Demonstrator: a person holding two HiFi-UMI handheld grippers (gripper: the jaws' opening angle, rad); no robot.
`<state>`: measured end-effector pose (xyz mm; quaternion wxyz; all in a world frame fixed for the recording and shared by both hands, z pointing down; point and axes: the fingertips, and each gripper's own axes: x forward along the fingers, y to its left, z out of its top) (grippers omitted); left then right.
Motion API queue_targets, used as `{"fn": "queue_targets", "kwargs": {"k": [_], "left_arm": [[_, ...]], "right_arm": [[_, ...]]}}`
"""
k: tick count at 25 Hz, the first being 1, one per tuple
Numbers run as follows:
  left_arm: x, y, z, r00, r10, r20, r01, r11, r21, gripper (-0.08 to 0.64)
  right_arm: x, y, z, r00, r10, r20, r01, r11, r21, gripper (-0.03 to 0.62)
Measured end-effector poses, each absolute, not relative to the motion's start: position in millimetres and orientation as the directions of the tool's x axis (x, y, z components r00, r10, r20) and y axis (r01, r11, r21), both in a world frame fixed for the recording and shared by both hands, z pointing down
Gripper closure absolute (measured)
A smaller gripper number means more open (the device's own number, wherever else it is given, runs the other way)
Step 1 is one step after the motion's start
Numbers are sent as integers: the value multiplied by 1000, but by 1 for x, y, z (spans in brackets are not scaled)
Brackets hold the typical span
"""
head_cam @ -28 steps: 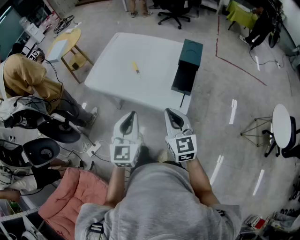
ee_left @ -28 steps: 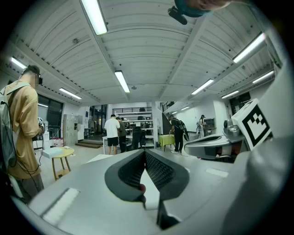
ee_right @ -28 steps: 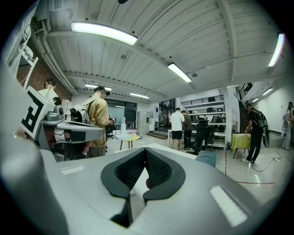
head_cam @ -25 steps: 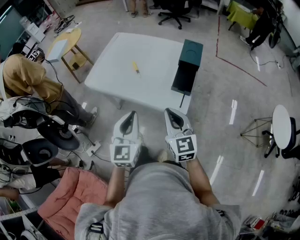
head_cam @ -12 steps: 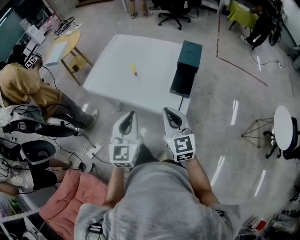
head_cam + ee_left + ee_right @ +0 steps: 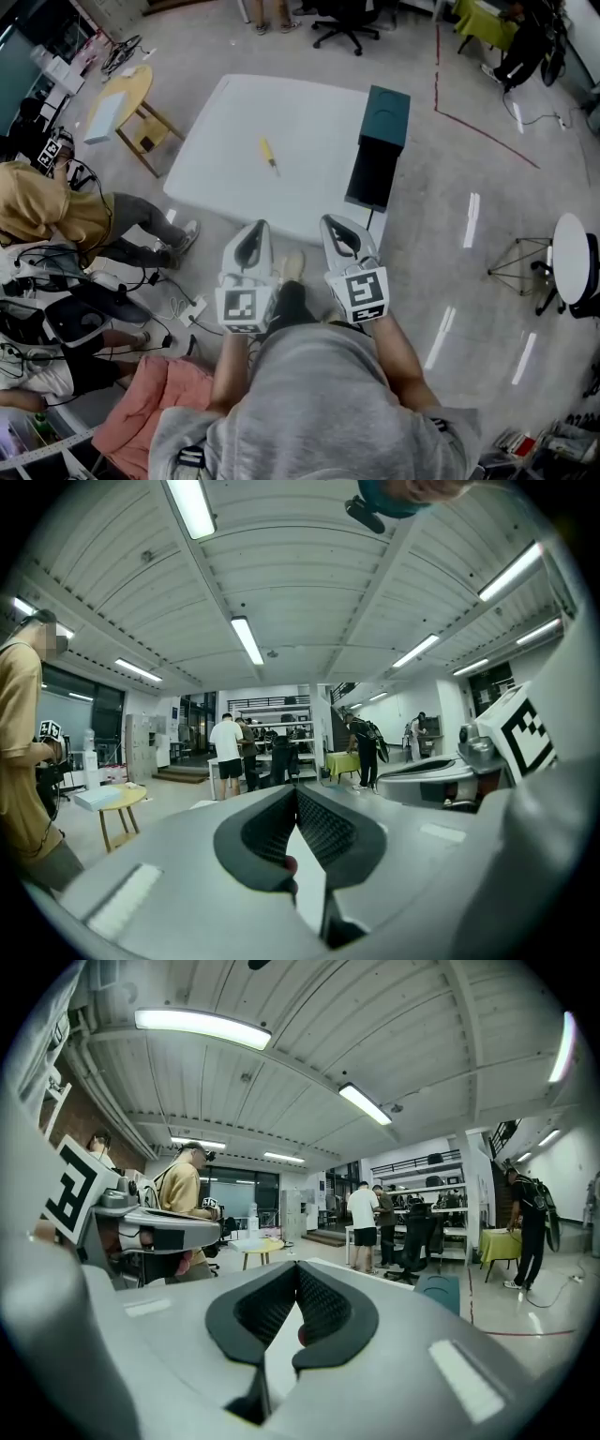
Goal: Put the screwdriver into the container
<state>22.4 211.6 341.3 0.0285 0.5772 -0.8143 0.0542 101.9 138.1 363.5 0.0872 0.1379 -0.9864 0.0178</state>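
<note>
The screwdriver [image 6: 269, 155] was seen well ahead on the table [image 6: 309, 122], pointing nearly straight away, nearer the left gripper [image 6: 255, 231] than the right gripper [image 6: 335, 225]. Both were seen closed and empty.

Counter [image 6: 234, 131] is plain white. The screwdriver [image 6: 269, 155] on it is yellow, and the container [image 6: 385, 115] at the counter's edge is dark teal up top, black below. Left gripper [image 6: 257, 227] and right gripper [image 6: 331, 222] are both pale grey with black pads and black-and-white square markers.
</note>
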Motion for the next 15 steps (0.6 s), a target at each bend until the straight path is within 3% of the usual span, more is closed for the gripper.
{"fn": "queue_targets", "kwargs": {"k": [15], "left_arm": [[-79,138,365,-245,-957,155,-969,245,-19,548]], "right_arm": [[0,76,382,-923,-311,226,-326,945,-36,589]]}}
